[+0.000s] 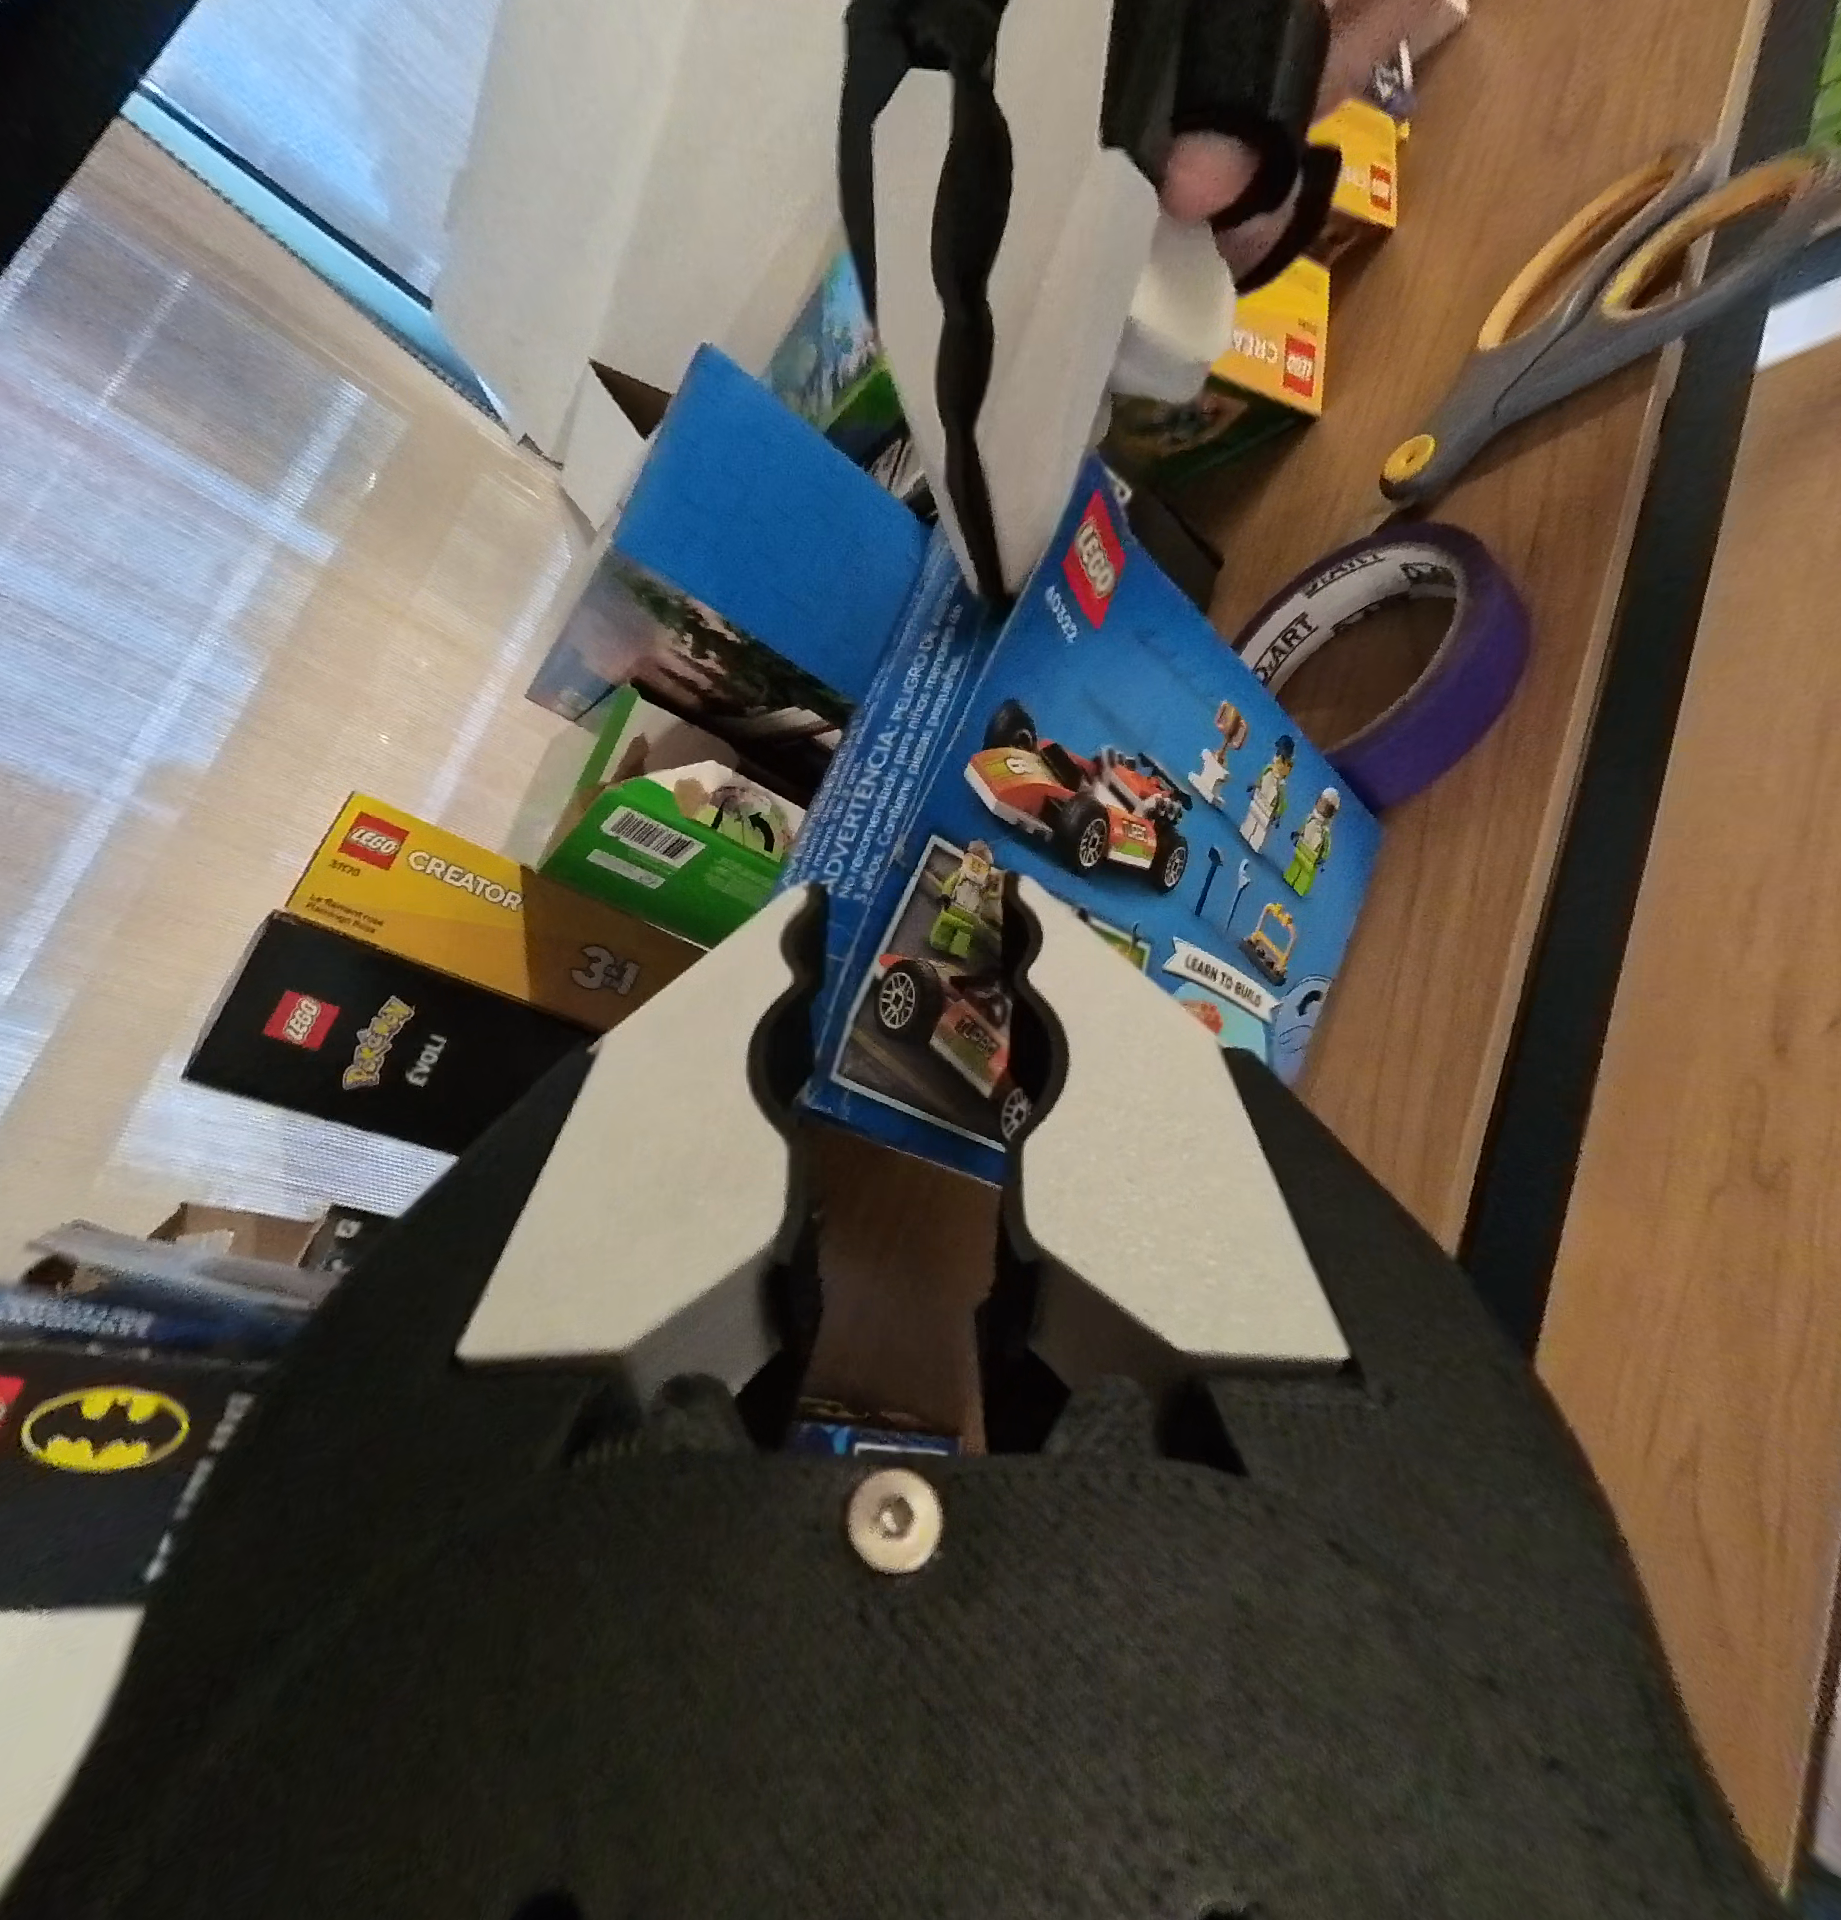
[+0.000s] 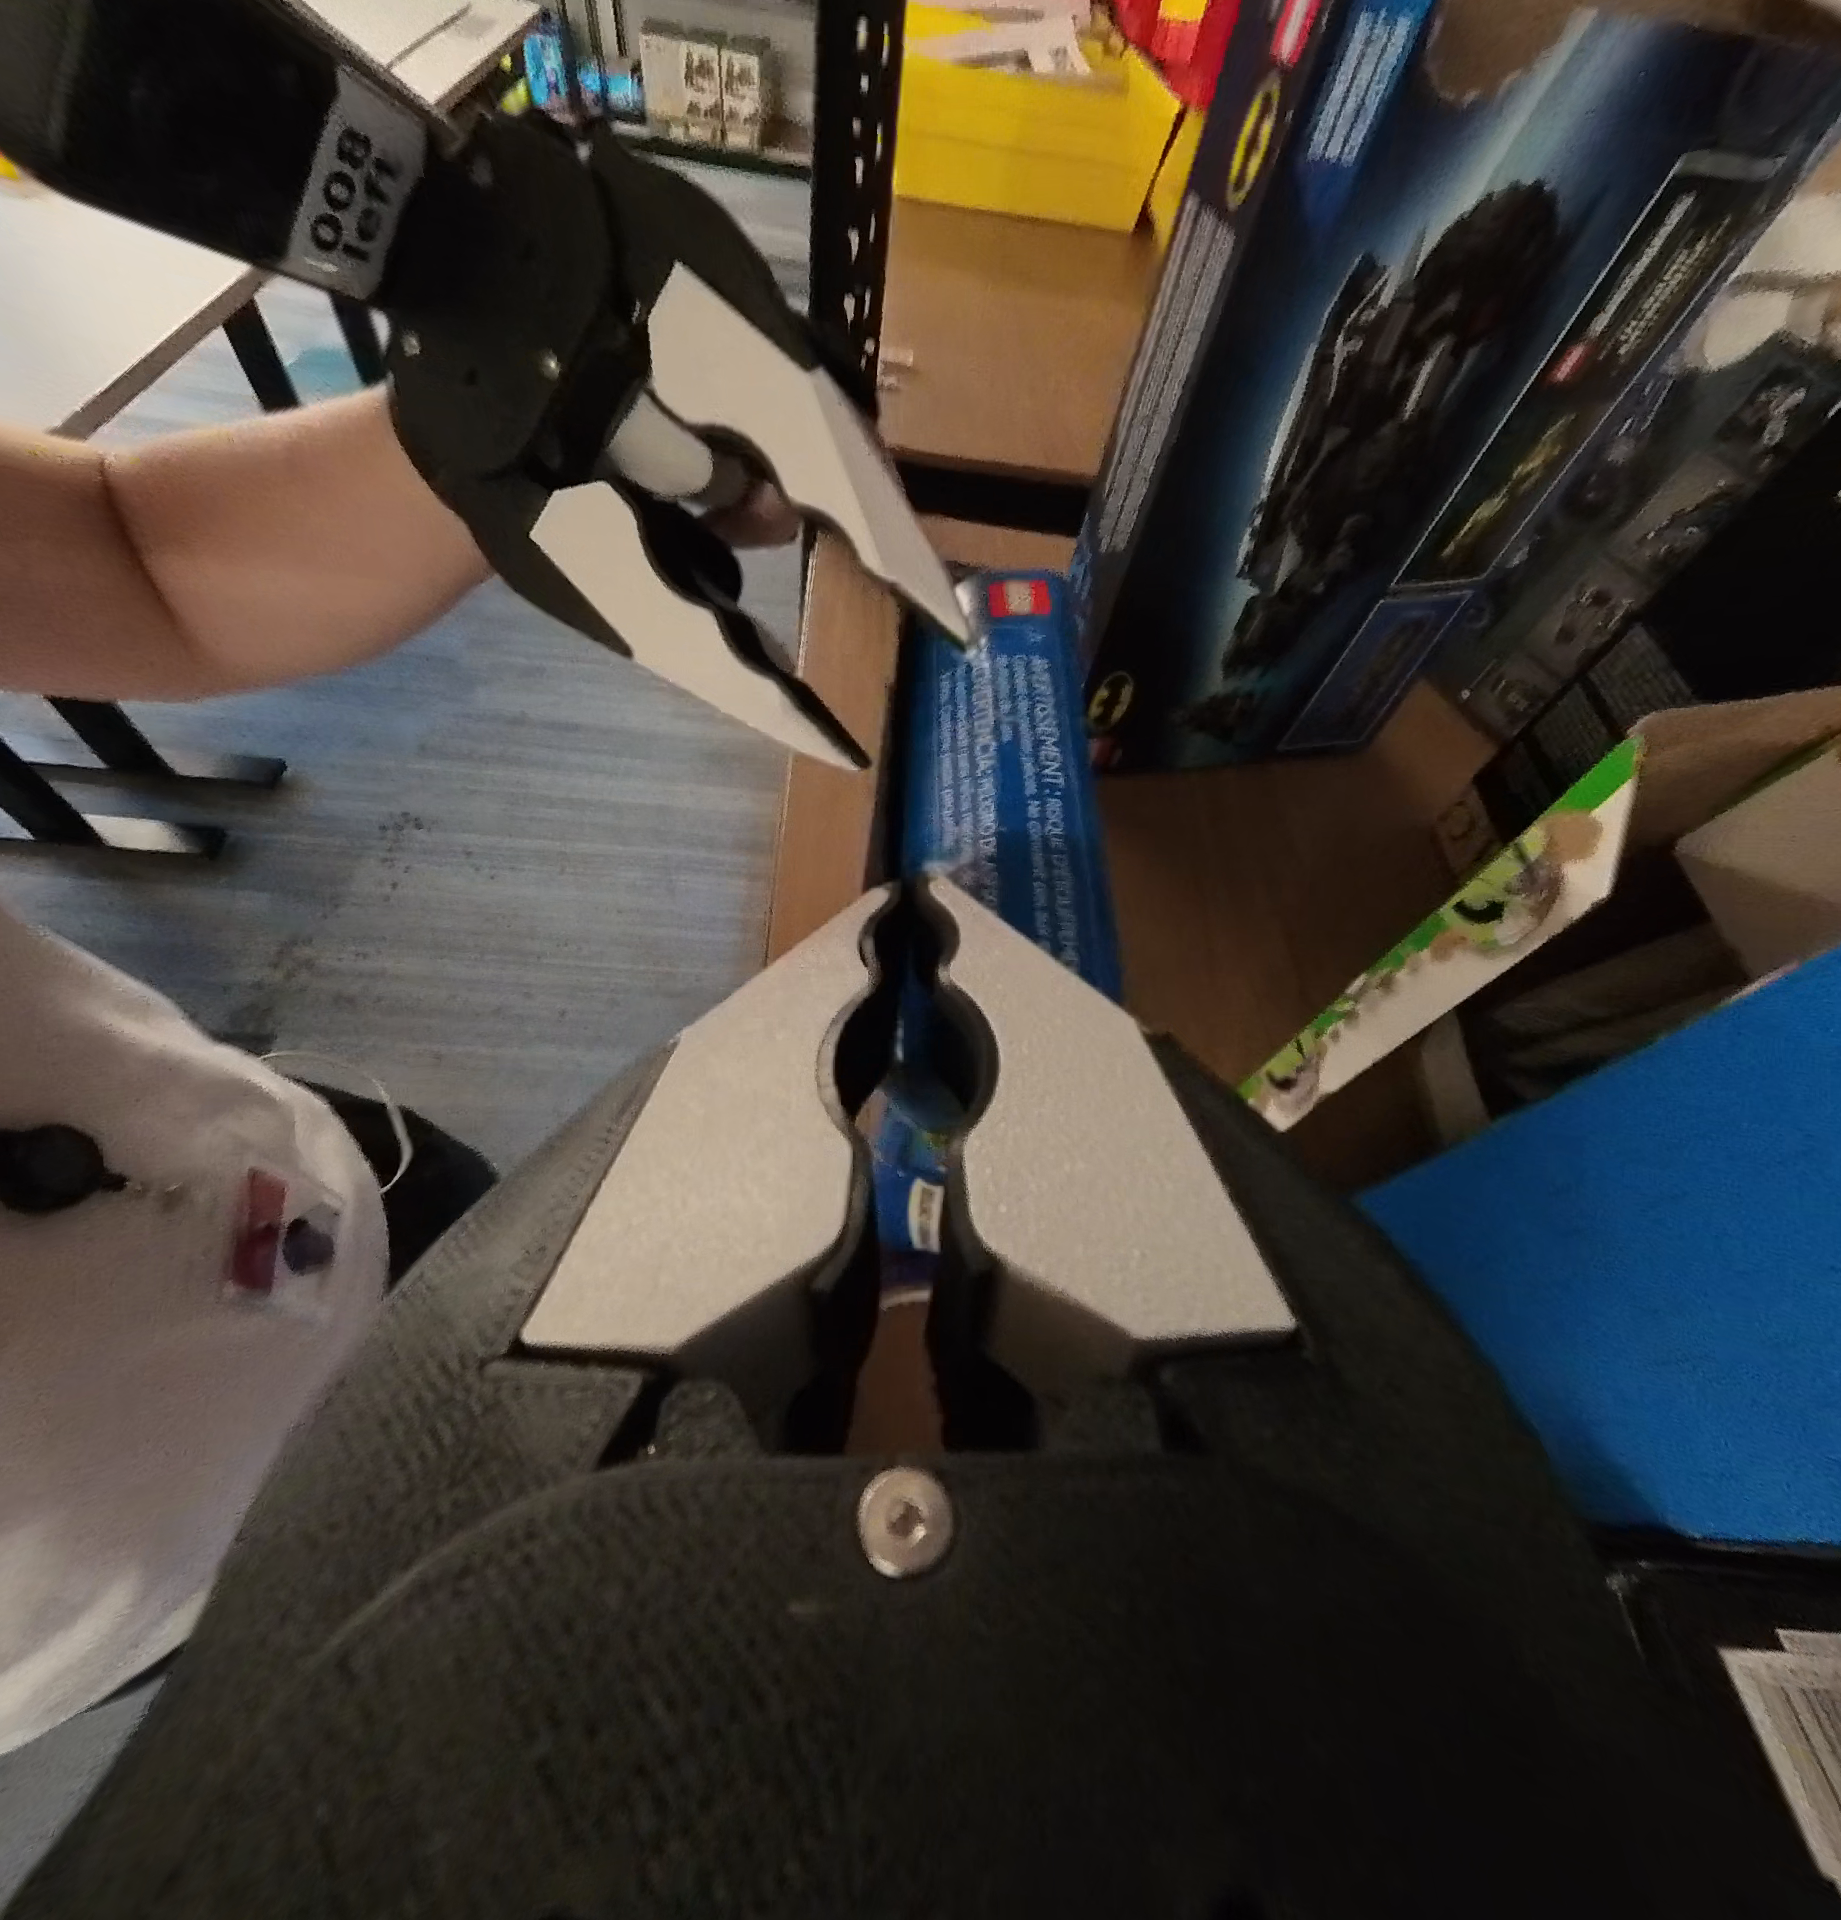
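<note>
Two grippers pinching blue toy box (image 1: 1051, 831), left gripper (image 1: 921, 914) near end, right gripper (image 2: 916, 894) far end
</note>
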`<control>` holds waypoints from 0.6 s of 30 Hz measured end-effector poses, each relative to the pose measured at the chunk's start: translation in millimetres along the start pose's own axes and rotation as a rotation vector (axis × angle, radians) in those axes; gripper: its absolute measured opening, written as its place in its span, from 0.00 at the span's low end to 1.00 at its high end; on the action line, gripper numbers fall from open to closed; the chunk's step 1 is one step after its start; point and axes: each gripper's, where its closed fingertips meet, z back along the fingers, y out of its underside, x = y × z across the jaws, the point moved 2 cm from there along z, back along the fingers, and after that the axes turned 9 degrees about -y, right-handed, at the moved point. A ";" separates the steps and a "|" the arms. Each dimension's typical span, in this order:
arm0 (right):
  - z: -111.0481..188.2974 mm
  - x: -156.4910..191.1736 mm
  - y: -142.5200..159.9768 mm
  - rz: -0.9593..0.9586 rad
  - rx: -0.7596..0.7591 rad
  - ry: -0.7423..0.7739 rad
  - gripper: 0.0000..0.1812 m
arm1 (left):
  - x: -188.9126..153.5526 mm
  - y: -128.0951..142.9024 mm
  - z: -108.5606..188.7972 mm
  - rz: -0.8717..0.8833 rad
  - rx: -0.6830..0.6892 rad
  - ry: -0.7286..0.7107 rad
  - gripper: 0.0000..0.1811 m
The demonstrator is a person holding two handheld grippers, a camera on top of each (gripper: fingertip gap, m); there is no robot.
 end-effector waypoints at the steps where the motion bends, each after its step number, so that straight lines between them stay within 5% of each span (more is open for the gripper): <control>1: 3.7 2.3 -4.3 0.034 -0.034 0.024 0.01 | 0.7 -0.6 3.9 0.021 -0.011 -0.013 0.18; 6: 44.1 6.5 -15.8 0.061 -0.264 0.204 0.09 | 18.7 4.9 27.4 0.326 -0.098 -0.125 0.22; 10: 58.7 0.1 20.8 -0.078 -0.246 0.313 0.14 | 15.9 30.5 24.7 0.561 -0.088 -0.098 0.22; 18: 19.0 7.1 58.2 -0.168 -0.105 0.318 0.15 | 1.5 45.0 5.7 0.671 -0.113 0.001 0.22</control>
